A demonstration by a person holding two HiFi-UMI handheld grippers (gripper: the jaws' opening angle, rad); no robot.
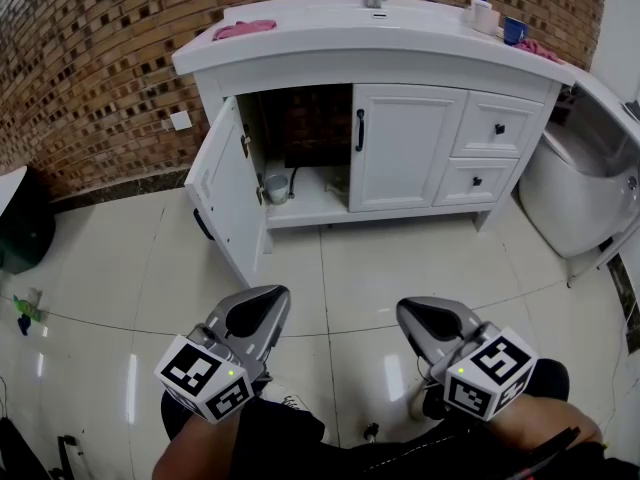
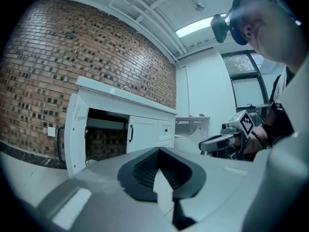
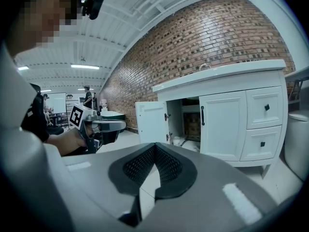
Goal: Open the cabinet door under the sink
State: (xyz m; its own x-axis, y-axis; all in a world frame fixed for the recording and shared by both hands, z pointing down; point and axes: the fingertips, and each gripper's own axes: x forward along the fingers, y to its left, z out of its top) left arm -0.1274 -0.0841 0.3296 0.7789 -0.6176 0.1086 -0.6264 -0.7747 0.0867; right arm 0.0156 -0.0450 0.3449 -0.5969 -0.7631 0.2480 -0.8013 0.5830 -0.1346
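The floor (image 1: 400,268) lies open up to the swung-out cabinet door (image 1: 228,188).

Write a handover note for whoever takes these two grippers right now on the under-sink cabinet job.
Left gripper: shut, empty, held over the floor, well back from the vanity.
Right gripper: shut, empty, level with the left one.
Left cabinet door under the sink: swung wide open. Right door: closed.
Done: the door is open.
Left: nothing on this task, as far as the views show.
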